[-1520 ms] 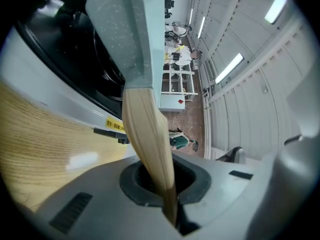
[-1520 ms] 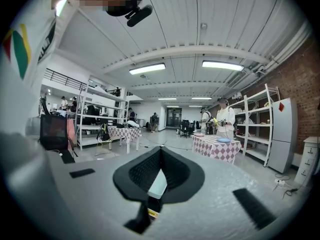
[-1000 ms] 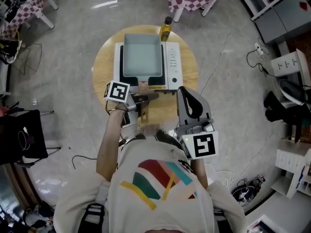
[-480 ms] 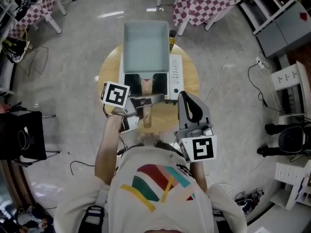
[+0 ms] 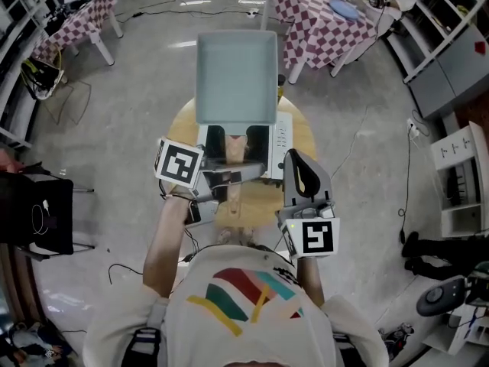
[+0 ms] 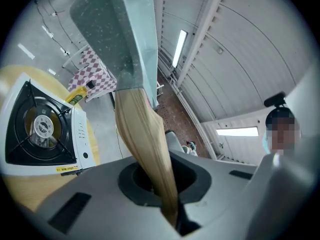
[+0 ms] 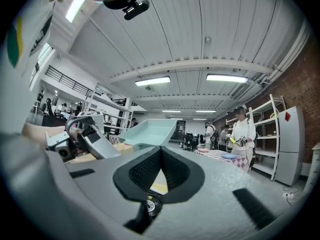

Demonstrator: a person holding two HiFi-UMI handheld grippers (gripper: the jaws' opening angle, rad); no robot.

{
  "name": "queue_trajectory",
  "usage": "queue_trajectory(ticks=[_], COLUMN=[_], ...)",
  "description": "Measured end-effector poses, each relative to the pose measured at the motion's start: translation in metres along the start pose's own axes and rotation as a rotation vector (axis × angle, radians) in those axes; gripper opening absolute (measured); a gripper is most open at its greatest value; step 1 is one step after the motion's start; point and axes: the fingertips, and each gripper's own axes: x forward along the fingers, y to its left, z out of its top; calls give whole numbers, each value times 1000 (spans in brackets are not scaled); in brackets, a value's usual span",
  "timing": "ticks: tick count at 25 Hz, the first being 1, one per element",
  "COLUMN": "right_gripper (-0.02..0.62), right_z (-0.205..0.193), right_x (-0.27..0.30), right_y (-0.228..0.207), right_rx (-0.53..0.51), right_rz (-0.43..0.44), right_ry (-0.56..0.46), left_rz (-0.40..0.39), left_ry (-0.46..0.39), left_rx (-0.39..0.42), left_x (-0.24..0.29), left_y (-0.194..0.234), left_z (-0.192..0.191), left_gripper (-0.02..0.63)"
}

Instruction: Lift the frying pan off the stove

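The square teal frying pan (image 5: pixel 235 75) hangs in the air above the white gas stove (image 5: pixel 281 140), clear of its black burner (image 6: pixel 40 129). My left gripper (image 5: pixel 221 176) is shut on the pan's wooden handle (image 6: pixel 145 144), which runs up from between its jaws to the tilted pan (image 6: pixel 120 29). To the right of the stove my right gripper (image 5: pixel 302 163) is held upright with its jaws together and nothing in them. The right gripper view shows the raised pan (image 7: pixel 150 131) and the left gripper (image 7: pixel 85 136) beside it.
The stove stands on a small round wooden table (image 5: pixel 187 121). A yellow oil bottle (image 6: pixel 80 93) is behind the stove. Tables with checkered cloths (image 5: pixel 321 14) stand further back. People (image 7: pixel 240 134) stand by shelves at the far right. Cables lie on the floor.
The pan has come up off the stove in my left gripper, and the burner now shows beneath it. The right gripper has stayed beside the stove.
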Motion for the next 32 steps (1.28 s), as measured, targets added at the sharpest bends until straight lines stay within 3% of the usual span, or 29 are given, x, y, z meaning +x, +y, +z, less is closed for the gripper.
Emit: queue_trajectory(ticks=[9,15,21,32], right_gripper=[-2,-2,-2,-2], right_z=[8,6,7,9], right_x=[6,9,9,2], right_y=[-8,-7,-5,-6], right_rx=[-18,-11,-73,-97], right_rz=[-6,-4,-7,-25], right_ry=[-54,-72,-51,-57], left_rz=[-19,-35,-28,-62], left_ry=[-14,-14,-13,-13], left_rx=[121,156,179,179], left_x=[-2,-1,-1,-1], left_y=[-34,-46,-53,-62], left_z=[15,15,16,7], left_gripper=[8,8,8,12])
